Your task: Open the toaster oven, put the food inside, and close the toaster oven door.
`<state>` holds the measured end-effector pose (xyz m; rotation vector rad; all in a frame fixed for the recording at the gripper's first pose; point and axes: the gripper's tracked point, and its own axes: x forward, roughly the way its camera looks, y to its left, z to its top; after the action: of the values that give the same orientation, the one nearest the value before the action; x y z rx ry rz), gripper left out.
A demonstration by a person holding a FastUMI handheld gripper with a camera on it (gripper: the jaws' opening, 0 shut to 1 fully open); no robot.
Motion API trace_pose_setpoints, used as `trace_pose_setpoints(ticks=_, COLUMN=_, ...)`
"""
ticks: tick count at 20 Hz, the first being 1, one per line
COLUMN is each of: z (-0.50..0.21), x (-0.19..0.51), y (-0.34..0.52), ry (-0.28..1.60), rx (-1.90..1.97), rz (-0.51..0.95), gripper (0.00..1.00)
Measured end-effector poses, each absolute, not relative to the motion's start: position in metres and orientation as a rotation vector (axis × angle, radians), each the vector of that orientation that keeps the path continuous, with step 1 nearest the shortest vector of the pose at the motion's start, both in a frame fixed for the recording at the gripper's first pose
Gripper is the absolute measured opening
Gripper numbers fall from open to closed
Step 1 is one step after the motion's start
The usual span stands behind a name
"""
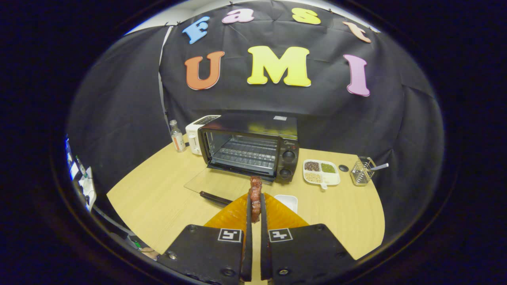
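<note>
Hand-held gripper [255, 211] clamped on skewer [255, 198]

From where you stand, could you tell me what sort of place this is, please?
Probably a staged kitchen booth: black cloth wall, a wooden table with an open toaster oven and toaster. The tongs grip the food.

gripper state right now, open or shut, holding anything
gripper: closed on the food, held above the orange plate, short of the open toaster oven.
</note>
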<state>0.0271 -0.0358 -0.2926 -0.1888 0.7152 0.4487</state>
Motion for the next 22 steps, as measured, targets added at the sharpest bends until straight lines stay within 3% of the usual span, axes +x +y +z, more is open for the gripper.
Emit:
trace_pose_setpoints(ticks=10, z=-0.348, x=0.034, y=0.051, ry=0.756, rx=-0.161, rz=0.468, gripper=0.12)
trace_pose_setpoints(ticks=22, z=-0.377, x=0.086, y=0.092, ry=0.721, rx=0.318, rz=0.419, gripper=0.12)
